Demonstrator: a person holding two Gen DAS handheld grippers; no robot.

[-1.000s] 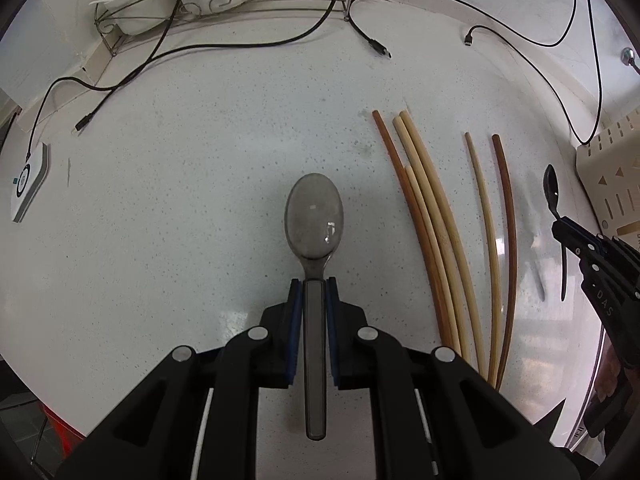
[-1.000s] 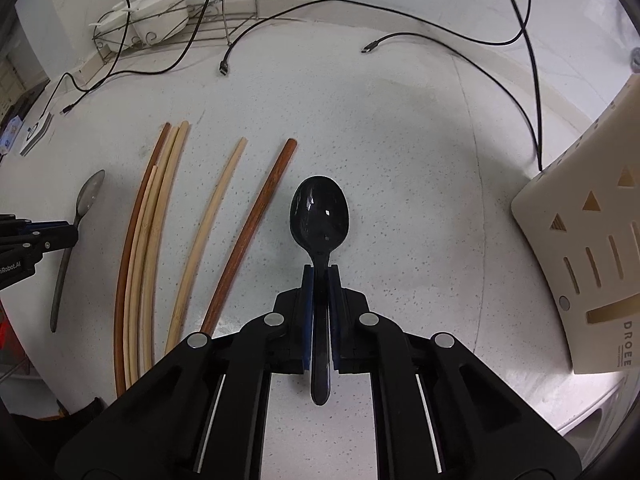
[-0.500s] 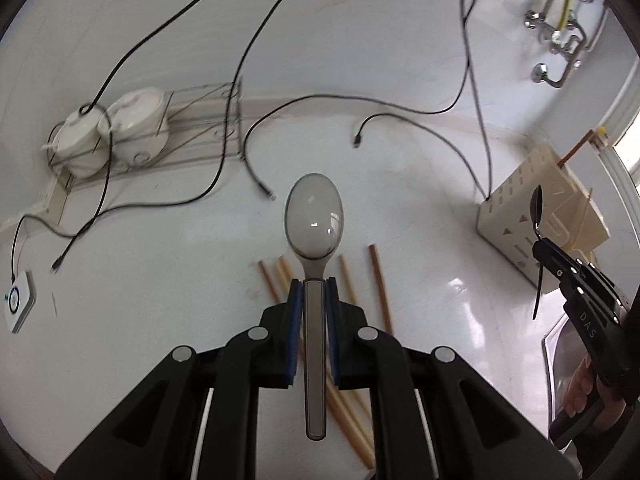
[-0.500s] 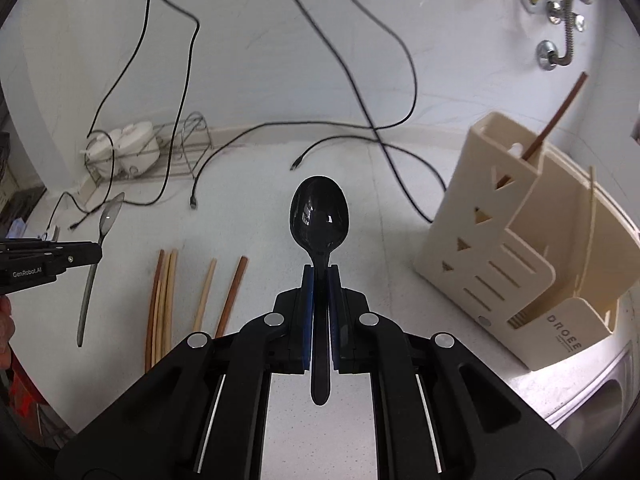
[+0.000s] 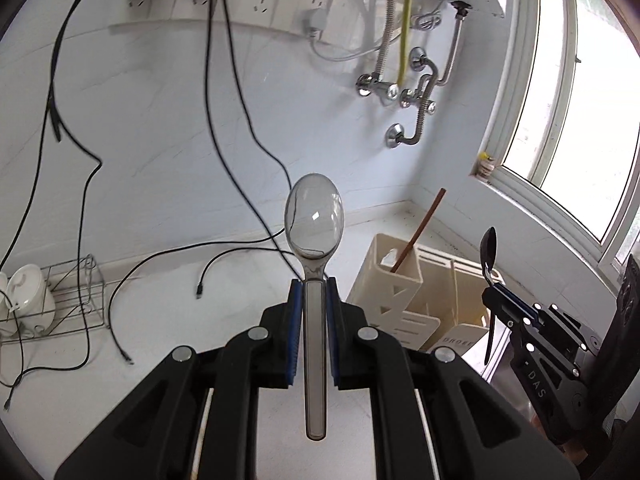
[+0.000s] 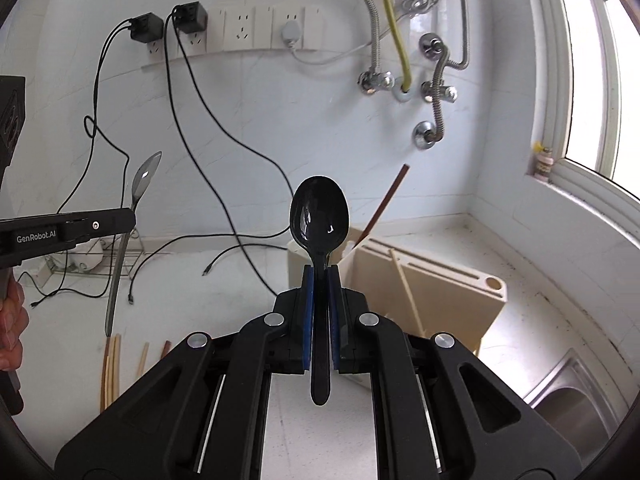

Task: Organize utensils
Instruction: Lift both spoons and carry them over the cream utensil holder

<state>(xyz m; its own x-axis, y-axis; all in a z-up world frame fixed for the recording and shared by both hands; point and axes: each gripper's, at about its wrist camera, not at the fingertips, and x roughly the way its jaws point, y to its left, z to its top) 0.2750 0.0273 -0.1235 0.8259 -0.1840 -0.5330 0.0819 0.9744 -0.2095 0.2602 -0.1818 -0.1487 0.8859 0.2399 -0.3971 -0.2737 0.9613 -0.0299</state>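
In the middle of each view, I hold one spoon tight: left gripper (image 5: 311,312) the clear spoon (image 5: 314,216), right gripper (image 6: 320,304) the black spoon (image 6: 319,212). Next I must drop both in the cream holder (image 6: 436,284).

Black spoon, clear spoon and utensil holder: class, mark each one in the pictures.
Black spoon (image 6: 319,210): right wrist view, on its bowl.
Clear spoon (image 5: 314,216): left wrist view, on its bowl.
Utensil holder (image 6: 448,300): right wrist view, on its beige side wall.
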